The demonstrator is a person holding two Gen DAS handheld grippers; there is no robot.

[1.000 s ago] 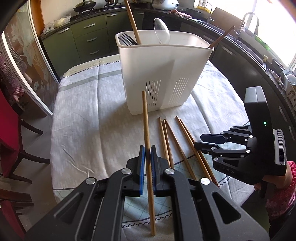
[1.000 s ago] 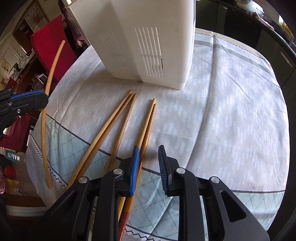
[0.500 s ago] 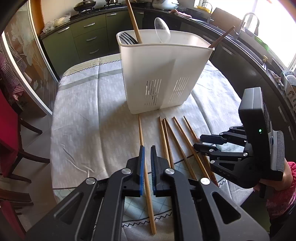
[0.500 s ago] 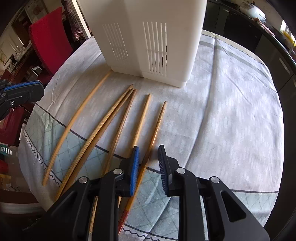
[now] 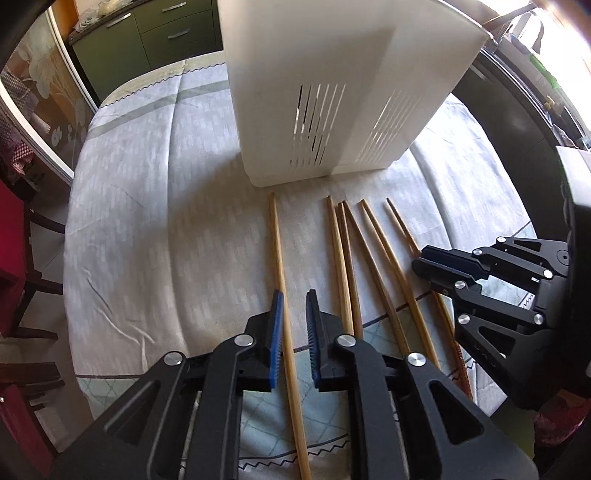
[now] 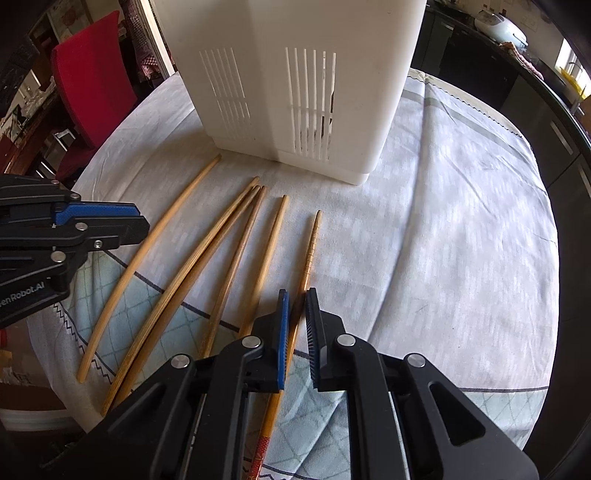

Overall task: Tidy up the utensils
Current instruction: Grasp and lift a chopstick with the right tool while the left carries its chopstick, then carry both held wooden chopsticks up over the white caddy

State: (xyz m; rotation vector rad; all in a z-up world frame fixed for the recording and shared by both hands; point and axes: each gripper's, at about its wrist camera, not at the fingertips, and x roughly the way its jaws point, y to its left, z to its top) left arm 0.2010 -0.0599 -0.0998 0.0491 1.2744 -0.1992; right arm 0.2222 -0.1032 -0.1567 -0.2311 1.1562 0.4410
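Observation:
Several wooden chopsticks lie side by side on the tablecloth in front of a white slotted utensil holder point(image 5: 332, 92), which also shows in the right wrist view point(image 6: 295, 74). My left gripper point(image 5: 293, 325) is open, its jaws astride the leftmost chopstick point(image 5: 280, 258), which lies flat on the cloth. My right gripper point(image 6: 295, 328) is low over the rightmost chopstick point(image 6: 308, 254), jaws narrowly apart with the stick between them. In the left wrist view the right gripper point(image 5: 436, 269) sits over the right-hand chopsticks.
The table has a pale cloth point(image 5: 147, 221) with a patterned hem at the near edge. A red chair point(image 6: 92, 74) stands beyond the table. Dark green kitchen cabinets point(image 5: 147, 33) line the back.
My left gripper lowered its chopstick onto the cloth, opened and moved closer to the holder. My right gripper moved forward and narrowed around the rightmost chopstick.

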